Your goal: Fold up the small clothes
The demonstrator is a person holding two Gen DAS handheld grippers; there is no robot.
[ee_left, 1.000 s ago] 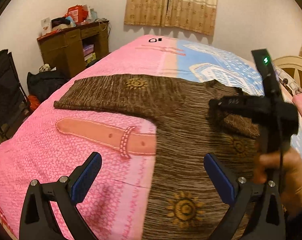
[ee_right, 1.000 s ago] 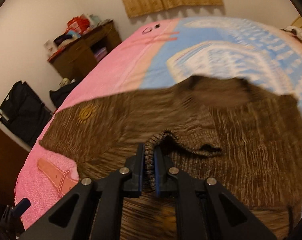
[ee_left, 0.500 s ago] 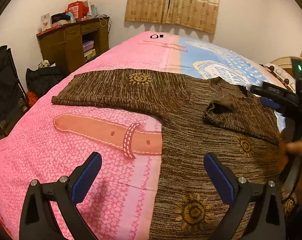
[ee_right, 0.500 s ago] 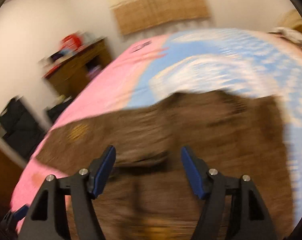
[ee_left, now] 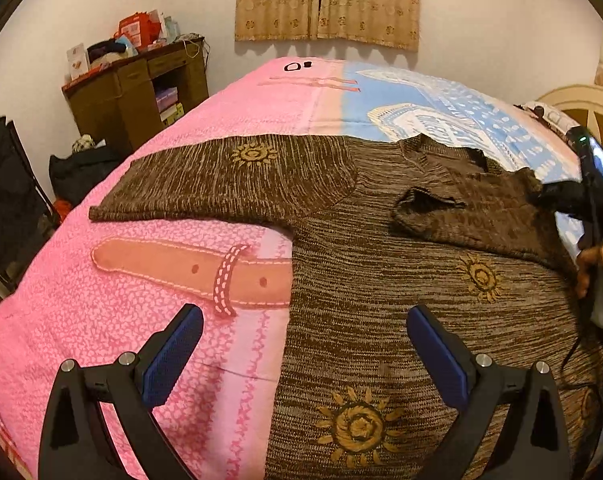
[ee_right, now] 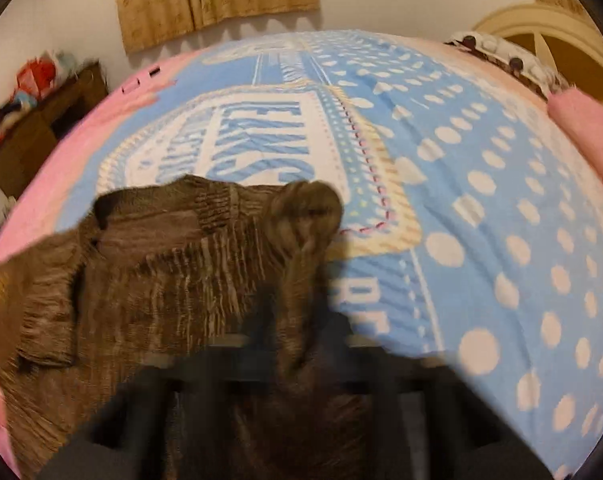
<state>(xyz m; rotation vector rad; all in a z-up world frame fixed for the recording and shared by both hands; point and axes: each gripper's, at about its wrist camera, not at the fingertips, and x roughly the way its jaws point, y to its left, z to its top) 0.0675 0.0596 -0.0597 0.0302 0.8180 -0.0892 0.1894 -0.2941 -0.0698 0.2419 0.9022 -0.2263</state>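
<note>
A brown knitted sweater (ee_left: 381,248) with gold sun prints lies flat on the bed. Its left sleeve (ee_left: 229,184) stretches out over the pink part of the cover, and its right sleeve (ee_left: 461,216) is folded in across the chest. My left gripper (ee_left: 303,320) hangs open above the sweater's lower left edge, holding nothing. My right gripper (ee_left: 541,199), in a person's hand (ee_left: 597,268), is at the sweater's right shoulder. The blurred right wrist view shows the right gripper (ee_right: 297,332) shut on a raised ridge of the sweater (ee_right: 161,272).
The bed cover (ee_left: 101,320) is pink on the left and blue with white print on the right. A wooden desk (ee_left: 141,92) and black bags (ee_left: 81,168) stand off the bed's left side. A headboard (ee_left: 581,104) and a pink pillow (ee_right: 585,124) are at the right.
The right gripper let go of the sleeve cuff on the chest, opened, swung right and shut on the sweater's right shoulder edge. The left gripper stayed open and barely moved.
</note>
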